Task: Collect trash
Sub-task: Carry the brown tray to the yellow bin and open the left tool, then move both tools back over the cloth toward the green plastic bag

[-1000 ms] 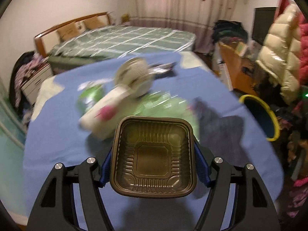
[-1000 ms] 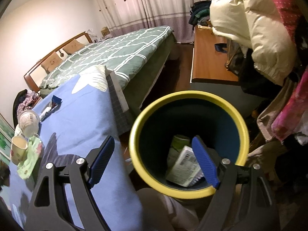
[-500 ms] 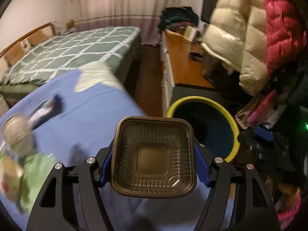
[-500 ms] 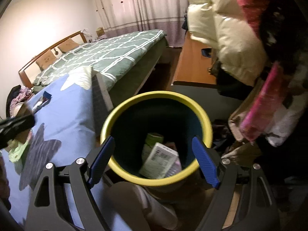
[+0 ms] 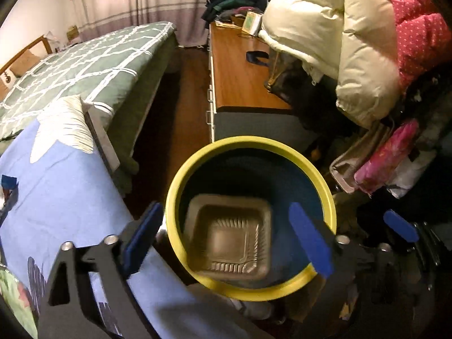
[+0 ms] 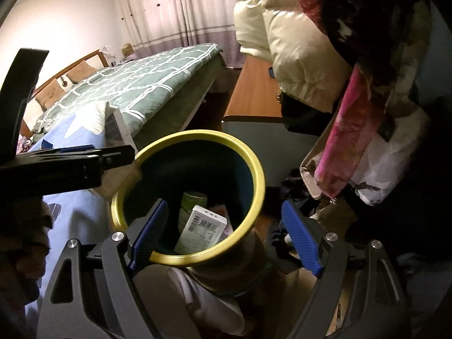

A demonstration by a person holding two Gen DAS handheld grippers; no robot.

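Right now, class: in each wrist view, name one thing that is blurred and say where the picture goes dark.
Left wrist view: the brown plastic tray inside the yellow-rimmed bin is motion-smeared; the lower right is dark. Right wrist view: the bin's rim is slightly smeared, the white box sharp; the right edge is deep shadow.

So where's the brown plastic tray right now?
In the left wrist view the brown plastic tray is inside the mouth of the yellow-rimmed bin, blurred, free of the left gripper, whose jaws have just opened, beside the blue-covered table.
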